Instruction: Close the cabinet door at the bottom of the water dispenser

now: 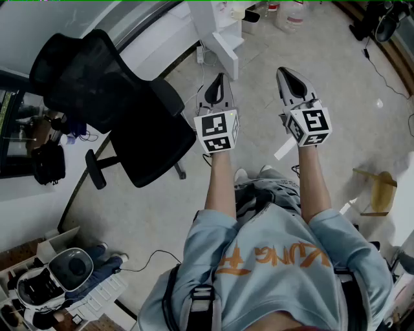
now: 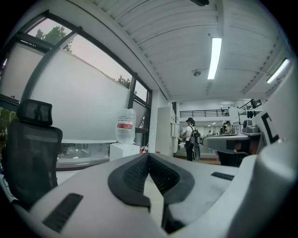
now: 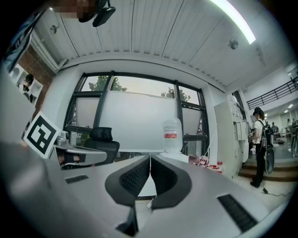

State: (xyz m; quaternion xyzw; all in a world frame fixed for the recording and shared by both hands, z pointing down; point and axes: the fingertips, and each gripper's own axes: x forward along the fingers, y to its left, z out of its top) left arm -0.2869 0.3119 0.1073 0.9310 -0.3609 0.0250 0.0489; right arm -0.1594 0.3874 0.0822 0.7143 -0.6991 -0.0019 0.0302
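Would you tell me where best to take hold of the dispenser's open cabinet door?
Probably the door at its free edge, the end nearest the person, coming from the front. It seems to stand swung out from the dispenser, so that edge is exposed and should give the most leverage for swinging it shut.

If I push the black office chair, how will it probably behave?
The chair would probably roll easily: a caster stands on smooth floor. Pushed high on its tall back, it may swivel or tip rather than travel straight.
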